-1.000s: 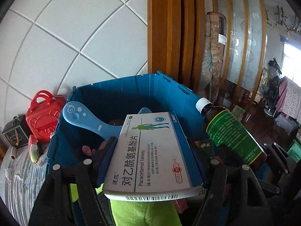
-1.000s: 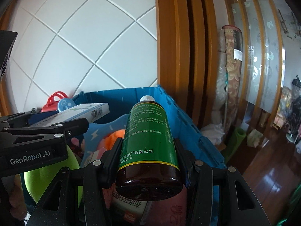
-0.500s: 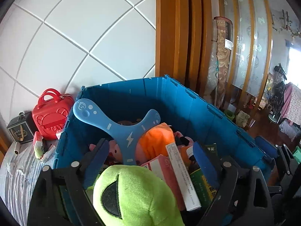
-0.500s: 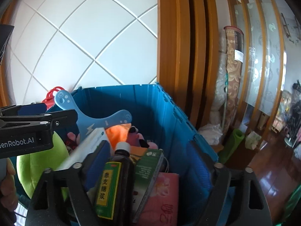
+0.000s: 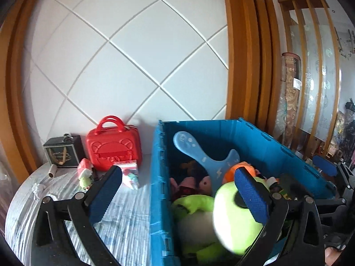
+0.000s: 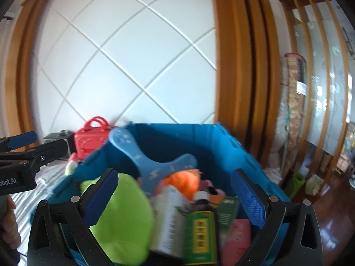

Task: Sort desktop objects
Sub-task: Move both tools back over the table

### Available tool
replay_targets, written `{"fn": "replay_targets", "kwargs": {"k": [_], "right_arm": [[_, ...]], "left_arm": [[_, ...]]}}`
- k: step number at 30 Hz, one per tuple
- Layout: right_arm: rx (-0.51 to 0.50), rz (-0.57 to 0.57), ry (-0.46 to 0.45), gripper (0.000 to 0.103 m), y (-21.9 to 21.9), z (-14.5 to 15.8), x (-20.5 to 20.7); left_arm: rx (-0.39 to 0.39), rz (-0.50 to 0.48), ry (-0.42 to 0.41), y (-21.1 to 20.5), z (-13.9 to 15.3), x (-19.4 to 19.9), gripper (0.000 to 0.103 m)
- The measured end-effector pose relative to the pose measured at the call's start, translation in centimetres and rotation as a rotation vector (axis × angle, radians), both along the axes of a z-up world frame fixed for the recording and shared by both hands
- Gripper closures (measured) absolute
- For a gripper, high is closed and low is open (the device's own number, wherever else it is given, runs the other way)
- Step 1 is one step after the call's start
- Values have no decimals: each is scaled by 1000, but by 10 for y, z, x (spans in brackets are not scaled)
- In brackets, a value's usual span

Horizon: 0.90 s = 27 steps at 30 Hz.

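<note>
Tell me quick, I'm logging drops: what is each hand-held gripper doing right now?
Left hand-held gripper: jaws opening wide, nothing held, straddling the blue crate wall.
Right hand-held gripper: jaws opening wide, nothing held, above the brown bottle.

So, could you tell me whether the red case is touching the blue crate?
Apart. The left wrist view shows a strip of bare table between the red case and the blue crate.

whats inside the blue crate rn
Inside the blue crate: a green plush, blue boomerang toy, orange toy, brown bottle and boxes. Anything beneath them is covered.
</note>
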State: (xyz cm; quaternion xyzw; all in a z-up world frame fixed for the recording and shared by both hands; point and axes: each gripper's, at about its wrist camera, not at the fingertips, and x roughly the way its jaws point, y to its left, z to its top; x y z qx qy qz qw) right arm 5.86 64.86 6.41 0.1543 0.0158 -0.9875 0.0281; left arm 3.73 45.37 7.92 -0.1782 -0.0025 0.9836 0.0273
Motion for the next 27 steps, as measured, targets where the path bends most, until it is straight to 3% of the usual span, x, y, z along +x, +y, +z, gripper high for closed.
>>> {"fn": "replay_targets", "kwargs": {"k": [6, 11, 20, 27], "right_arm": [[-7, 167, 37, 0, -74, 8, 2], [1, 234, 27, 0, -148, 5, 1], [16, 188, 10, 0, -301, -6, -18], [39, 115, -145, 0, -360, -41, -65]], "left_arm": [[26, 128, -13, -95, -10, 12, 0], [57, 213, -48, -191, -29, 13, 0], [57, 259, -169, -382, -73, -8, 0], [98, 273, -328, -460, -119, -57, 0]]}}
